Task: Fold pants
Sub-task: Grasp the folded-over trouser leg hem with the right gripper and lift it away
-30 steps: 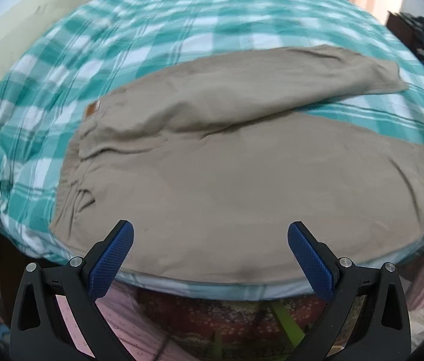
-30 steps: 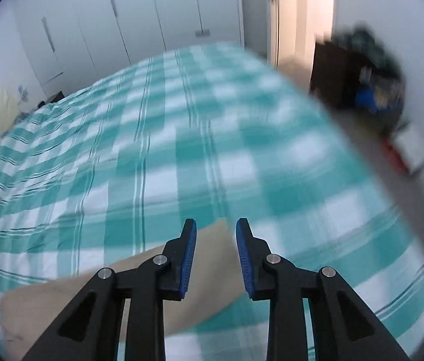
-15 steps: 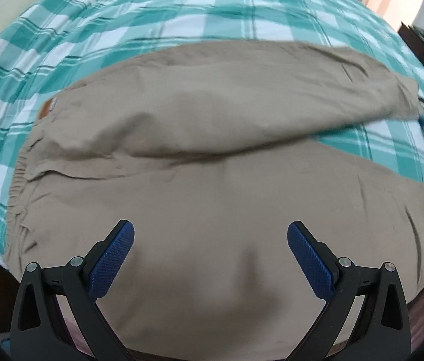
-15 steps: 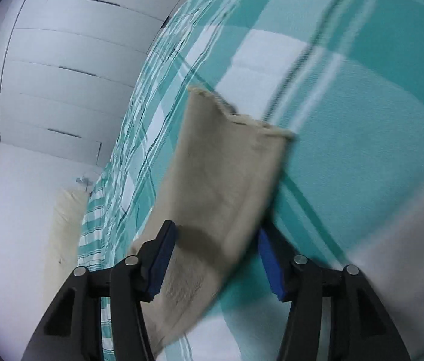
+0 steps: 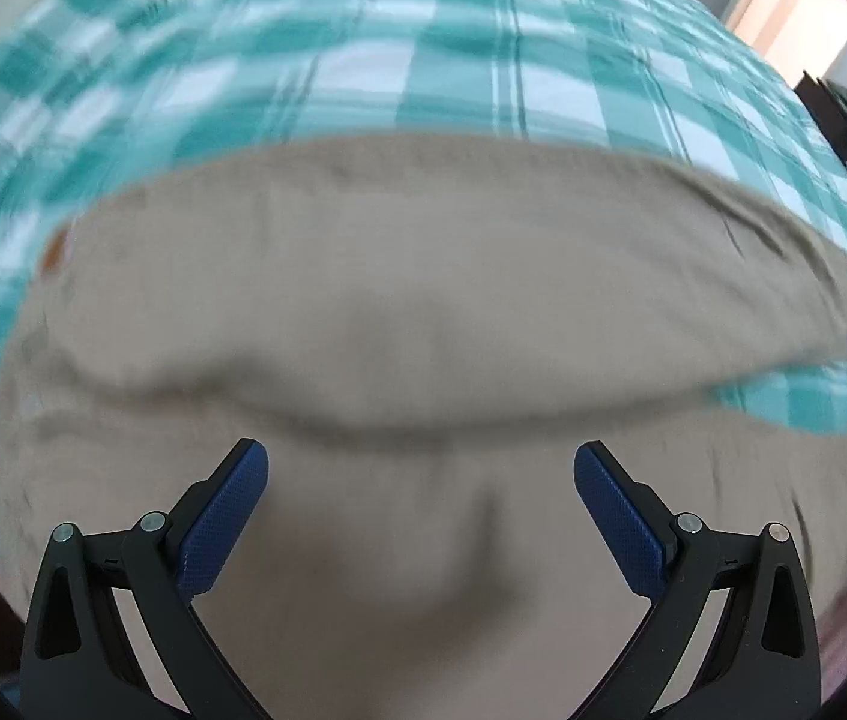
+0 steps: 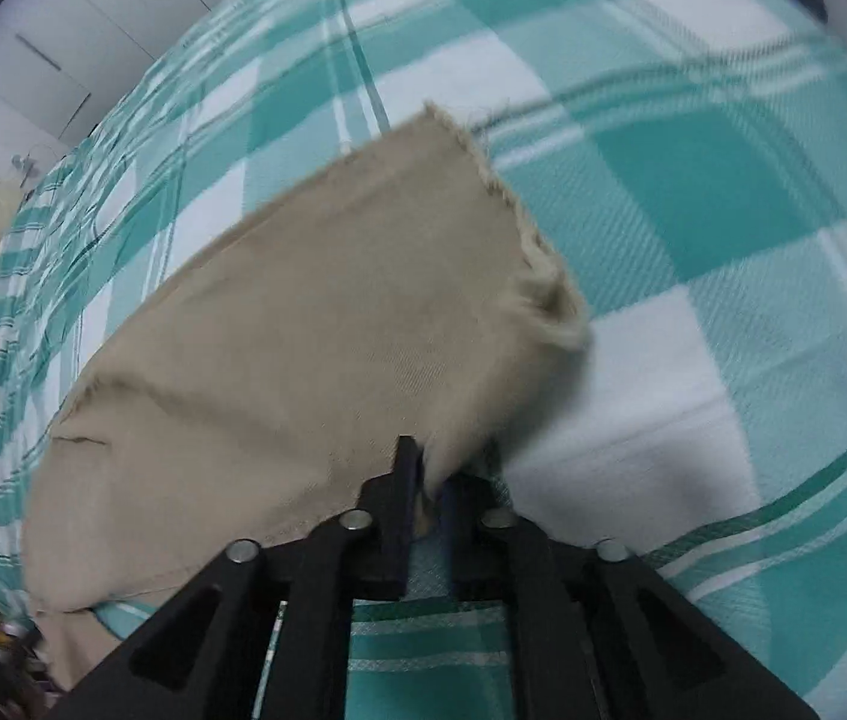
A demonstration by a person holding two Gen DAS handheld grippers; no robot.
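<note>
The bed's teal-and-white checked sheet (image 5: 483, 48) carries my beige cotton pants (image 5: 423, 312), spread flat with one leg laid over the other. My left gripper (image 5: 420, 474) hovers spread wide above the thigh, holding nothing. My right gripper (image 6: 432, 480) is closing on the frayed leg cuff (image 6: 519, 228). That bite looks thin: I think the hem could slip free mid-fold, or I could pinch sheet along with it.
</note>
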